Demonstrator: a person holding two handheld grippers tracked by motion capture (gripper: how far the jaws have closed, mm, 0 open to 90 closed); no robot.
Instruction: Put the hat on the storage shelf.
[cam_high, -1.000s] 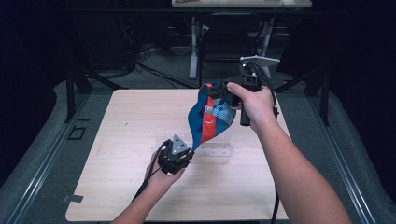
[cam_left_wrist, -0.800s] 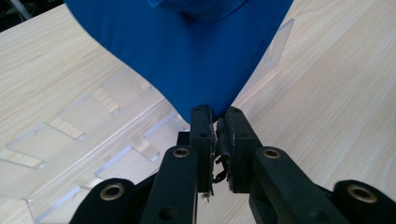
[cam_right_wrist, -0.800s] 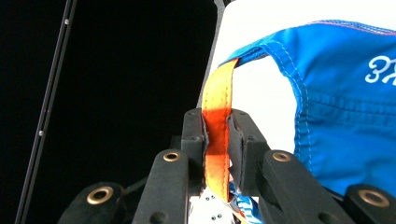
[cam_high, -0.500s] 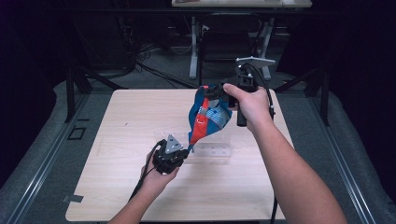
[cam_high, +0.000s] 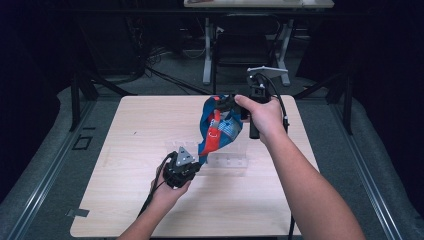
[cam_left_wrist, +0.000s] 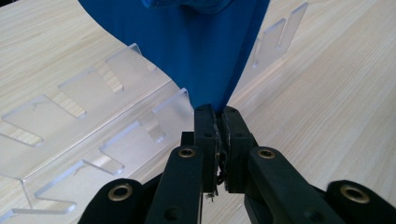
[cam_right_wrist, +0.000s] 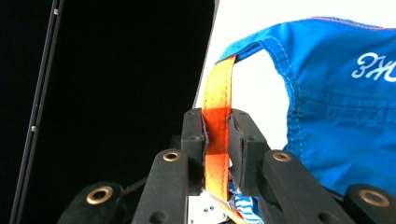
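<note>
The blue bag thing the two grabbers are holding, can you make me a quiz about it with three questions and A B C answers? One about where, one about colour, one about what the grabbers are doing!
1. What is under the blue bag?
A. a clear plastic rack
B. a metal bowl
C. a book

2. What colour is the strap in the right gripper?
A. green
B. orange
C. white

3. How is the left gripper on the bag?
A. wide open beside it
B. lying flat on top
C. shut on its bottom tip

Answers:
1 A, the clear plastic rack sits on the wooden table below the hanging bag.
2 B, the orange strap runs between the jaws in the right gripper view.
3 C, the jaws pinch blue cloth in the left gripper view.
</note>
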